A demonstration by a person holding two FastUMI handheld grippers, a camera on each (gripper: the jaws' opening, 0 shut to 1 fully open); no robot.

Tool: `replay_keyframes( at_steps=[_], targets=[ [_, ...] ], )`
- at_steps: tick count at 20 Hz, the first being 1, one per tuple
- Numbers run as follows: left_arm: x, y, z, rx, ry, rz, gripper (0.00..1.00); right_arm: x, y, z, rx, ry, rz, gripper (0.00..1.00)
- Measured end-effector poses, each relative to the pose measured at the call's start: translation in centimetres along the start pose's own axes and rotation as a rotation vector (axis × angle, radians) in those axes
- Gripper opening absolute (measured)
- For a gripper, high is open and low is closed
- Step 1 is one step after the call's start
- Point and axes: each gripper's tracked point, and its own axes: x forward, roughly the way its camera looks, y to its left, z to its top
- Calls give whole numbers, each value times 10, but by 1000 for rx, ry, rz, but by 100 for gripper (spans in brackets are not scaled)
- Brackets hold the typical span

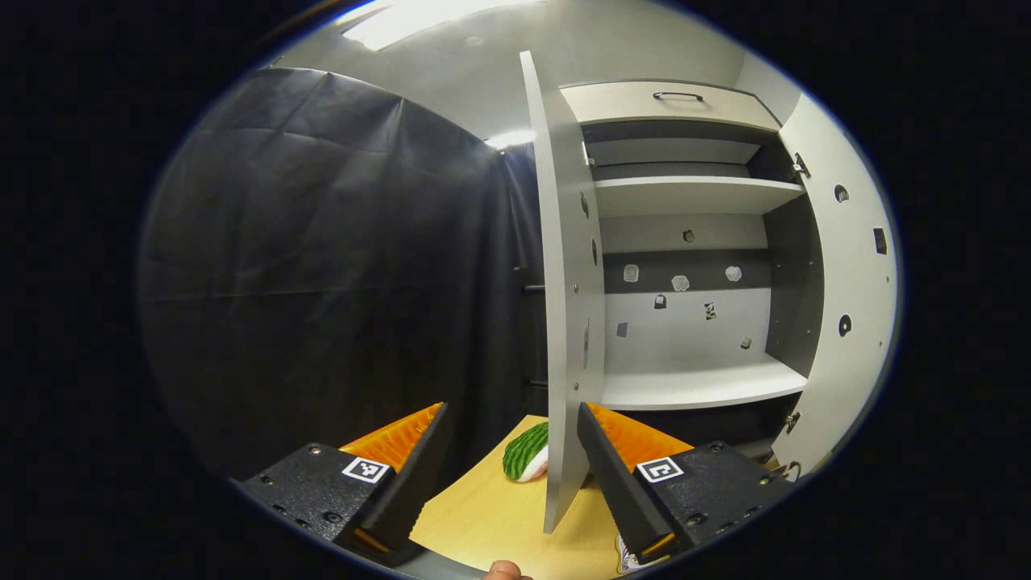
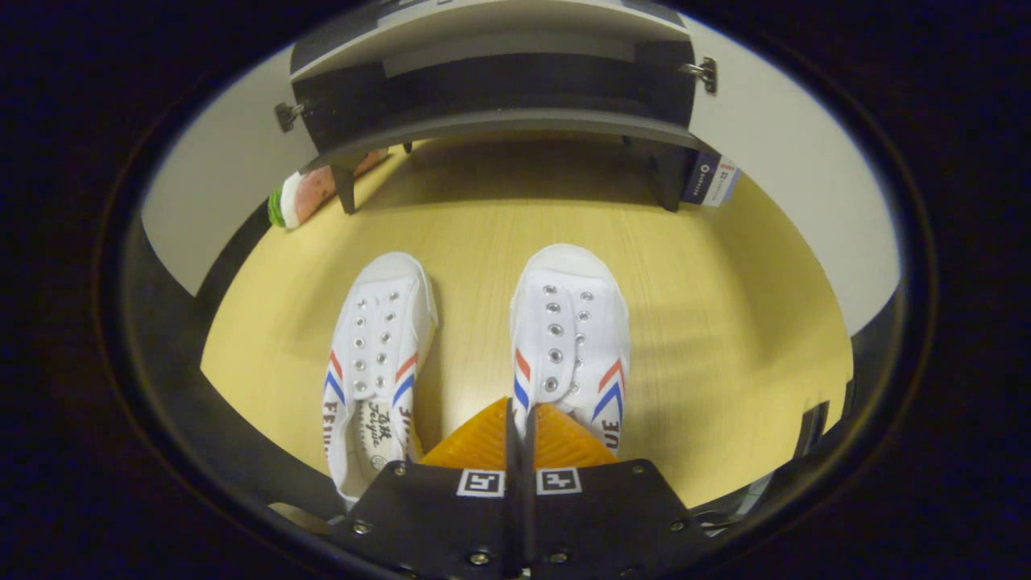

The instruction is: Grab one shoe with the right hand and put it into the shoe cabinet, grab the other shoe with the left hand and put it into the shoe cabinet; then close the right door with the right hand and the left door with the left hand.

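Observation:
Two white canvas shoes with red and blue stripes lie side by side on the wooden table, toes toward the cabinet. In the right gripper view my right gripper is shut on the inner rim of the right-hand shoe, a thin strip of its canvas pinched between the pads. The left-hand shoe lies free beside it. My left gripper is held up and open with nothing between its fingers, facing the shoe cabinet. The cabinet's left door stands open edge-on, just ahead of the gripper's right finger. The right door is open too.
A green striped watermelon-slice toy lies on the table by the cabinet's left leg. A small blue and white card sits by the right leg. The cabinet's shelves are bare. Black cloth hangs to the left.

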Motion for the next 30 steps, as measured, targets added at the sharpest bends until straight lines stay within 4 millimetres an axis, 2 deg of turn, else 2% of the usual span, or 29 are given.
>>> replay_keyframes(
  at_steps=[4,7,9,13,14,15,19,20,21,24,25,26,28,29,30],
  targets=[
    [3,-8,1,2,-3,-23,96,-19,-4,33,83,-57,49,0],
    [7,-16,0,-1,-1,-43,96,-25,-6,41,107,-60,70,0],
    [8,-18,0,-1,-2,-53,96,-23,-2,36,114,-46,84,0],
    [11,-21,-2,-1,1,-61,96,-12,-3,8,48,19,63,0],
    [13,-20,-2,0,3,-61,94,-9,-3,2,36,29,57,0],
    [13,-20,-2,0,4,-59,96,-8,-5,-2,27,40,56,0],
    [13,-20,-3,6,8,-54,96,-8,-9,-1,19,32,37,2],
    [13,-20,-5,8,9,-53,94,-9,-11,-1,19,31,28,4],
    [12,-20,-4,10,10,-52,96,-10,-11,0,18,31,24,13],
    [12,-18,-5,19,11,-45,96,-15,-13,-2,-4,11,2,19],
    [12,-17,-5,19,12,-43,96,-16,-13,0,-16,1,-6,27],
    [12,-17,-5,19,13,-42,94,-16,-13,1,-28,-9,-12,29],
    [12,-16,-7,18,17,-41,96,-18,-9,9,-52,-36,-12,32],
    [12,-16,-7,17,18,-41,96,-16,-7,12,-66,-46,-9,29],
    [13,-16,-8,17,19,-41,96,-13,-5,13,-74,-50,-8,36]
  ],
)
